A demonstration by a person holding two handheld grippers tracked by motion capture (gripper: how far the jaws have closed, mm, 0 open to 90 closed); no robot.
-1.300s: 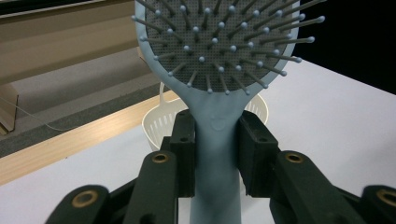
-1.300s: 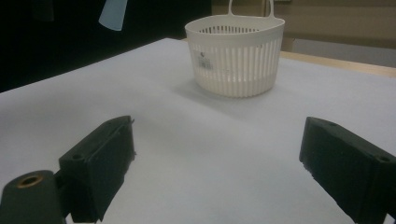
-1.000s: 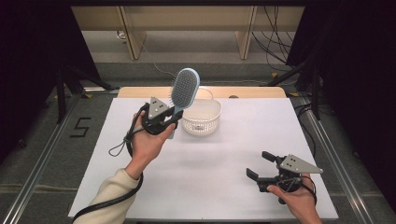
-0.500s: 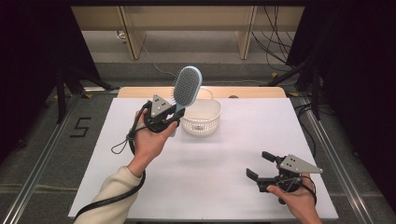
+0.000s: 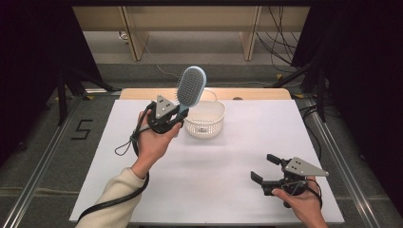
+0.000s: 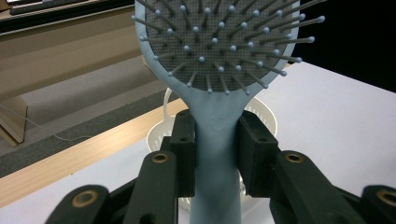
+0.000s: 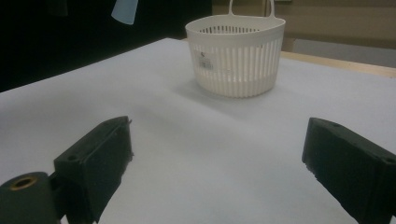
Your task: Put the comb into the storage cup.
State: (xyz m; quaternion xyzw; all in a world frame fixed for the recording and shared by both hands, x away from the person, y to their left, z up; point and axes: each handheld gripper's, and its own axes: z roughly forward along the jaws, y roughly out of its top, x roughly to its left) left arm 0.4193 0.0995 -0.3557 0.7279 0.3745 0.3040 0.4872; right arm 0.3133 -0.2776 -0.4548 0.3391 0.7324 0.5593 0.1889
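The left tool (image 5: 175,115) was clamped on the neck of a pale blue paddle hairbrush (image 5: 191,87), its two black jaws pressed against either side of the handle just below the head. In the left gripper view the hairbrush (image 6: 219,60) rose straight up from between the jaws, bristle face toward the camera, the handle running down between them. The tool was raised off the white worktop (image 5: 228,156) in the person's left hand (image 5: 153,142). A white slatted plastic basket (image 5: 205,119) with a thin loop handle stood on the worktop just beside and beyond this tool, under the brush head. The right tool (image 5: 267,169), held low near the worktop's near edge and well apart from the basket, had its jaws spread wide with nothing between them; ahead of it the basket (image 7: 236,55) stood upright.
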